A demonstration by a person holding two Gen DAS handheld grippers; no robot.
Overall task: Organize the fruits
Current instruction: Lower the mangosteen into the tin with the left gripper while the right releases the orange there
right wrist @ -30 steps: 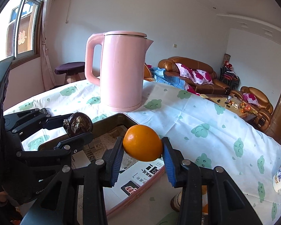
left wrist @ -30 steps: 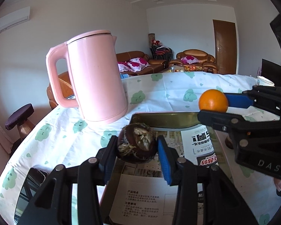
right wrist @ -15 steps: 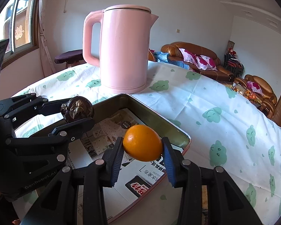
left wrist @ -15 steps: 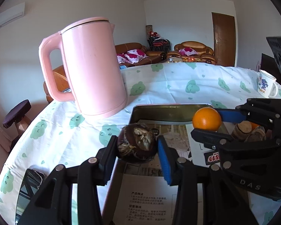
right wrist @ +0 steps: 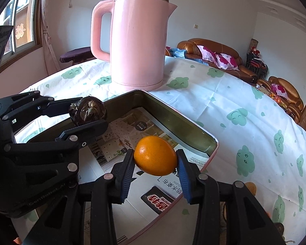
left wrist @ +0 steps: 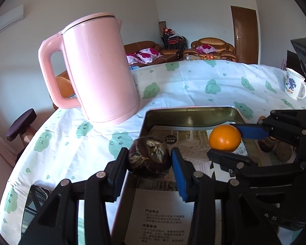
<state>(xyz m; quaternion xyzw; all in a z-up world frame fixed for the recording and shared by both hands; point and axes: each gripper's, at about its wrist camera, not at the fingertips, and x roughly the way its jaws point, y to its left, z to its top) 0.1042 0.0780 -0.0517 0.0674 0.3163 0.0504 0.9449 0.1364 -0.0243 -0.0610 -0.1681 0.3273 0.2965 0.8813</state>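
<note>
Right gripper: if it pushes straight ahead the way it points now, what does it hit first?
Probably the far wall of the metal tray, just beyond the orange held by the right gripper. The pink kettle stands farther back; depth is uncertain.

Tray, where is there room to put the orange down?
The paper-lined floor of the tray lies bare between its far wall and the red label. The cloth right of the pink kettle is bare too. Beyond the tray's right edge, other fruits crowd.
</note>
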